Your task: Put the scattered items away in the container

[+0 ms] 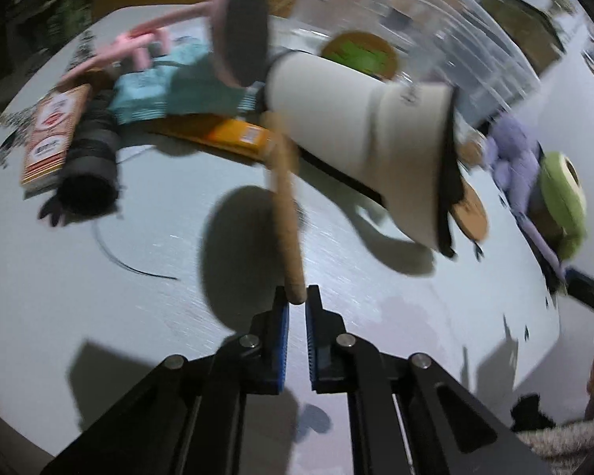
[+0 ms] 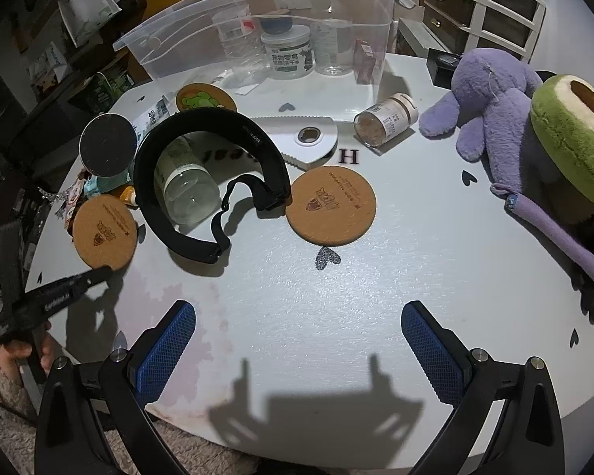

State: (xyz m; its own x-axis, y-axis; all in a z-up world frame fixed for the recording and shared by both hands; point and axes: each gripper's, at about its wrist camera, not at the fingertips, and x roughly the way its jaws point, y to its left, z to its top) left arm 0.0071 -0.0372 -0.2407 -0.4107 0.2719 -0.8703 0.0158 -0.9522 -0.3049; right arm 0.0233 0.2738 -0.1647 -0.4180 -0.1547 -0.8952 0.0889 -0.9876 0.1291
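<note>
My left gripper (image 1: pixel 296 303) is shut on the edge of a cork coaster (image 1: pixel 285 206), held edge-on above the white table (image 1: pixel 138 316); the coaster also shows in the right wrist view (image 2: pixel 105 231) with the left gripper's tip (image 2: pixel 95 275) at it. My right gripper (image 2: pixel 297 340) is open and empty over the table's near side. A clear plastic container (image 2: pixel 257 31) stands at the back. A second cork coaster (image 2: pixel 331 205), a black-banded visor (image 2: pixel 202 174), a small jar (image 2: pixel 386 118) and a green-print coaster (image 2: pixel 206 98) lie scattered.
A purple plush (image 2: pixel 491 99) and an avocado plush (image 2: pixel 570 134) sit at the right. A round mirror (image 2: pixel 107 145), boxes (image 1: pixel 51 134) and packets (image 1: pixel 154 91) crowd the left. Bottles and a tub (image 2: pixel 287 53) stand behind or in the container.
</note>
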